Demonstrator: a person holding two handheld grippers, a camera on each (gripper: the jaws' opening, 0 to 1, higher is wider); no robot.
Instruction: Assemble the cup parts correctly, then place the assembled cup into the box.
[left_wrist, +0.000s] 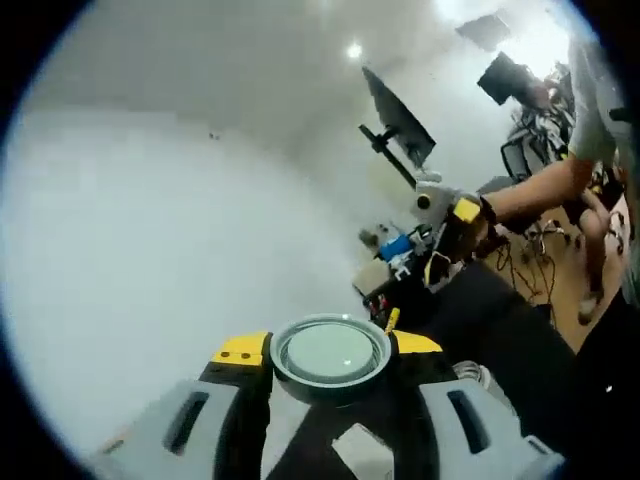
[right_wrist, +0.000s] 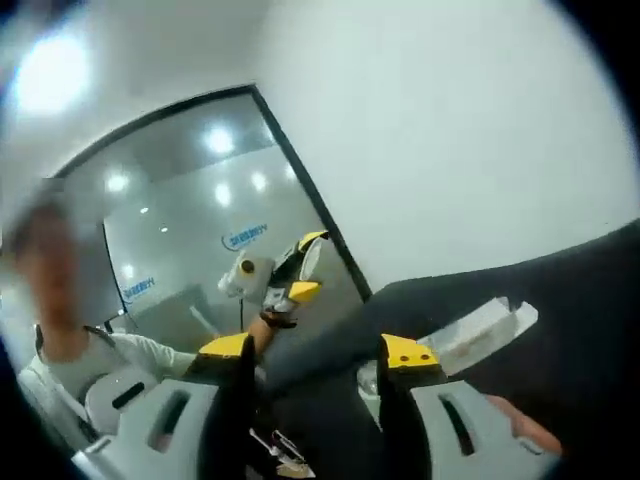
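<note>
A round clear cup part (left_wrist: 330, 352) sits between the yellow tips of my left gripper (left_wrist: 330, 345), which is shut on it. In the right gripper view the left gripper (right_wrist: 290, 275) hangs in the air at mid-left, the clear part (right_wrist: 311, 256) showing edge-on in its jaws. My right gripper (right_wrist: 315, 352) is open, nothing clearly between its yellow tips. From the left gripper view it (left_wrist: 450, 235) floats above the dark table (left_wrist: 500, 320), held by a person's arm (left_wrist: 535, 190). A clear plastic box (right_wrist: 480, 325) lies on the table (right_wrist: 560, 290).
A monitor on an arm (left_wrist: 400, 120) and clutter (left_wrist: 395, 250) stand past the table's far end. Office chairs (left_wrist: 525, 155) are at the back right. A glass wall (right_wrist: 200, 220) and a person (right_wrist: 60, 350) are at the left. White walls surround the room.
</note>
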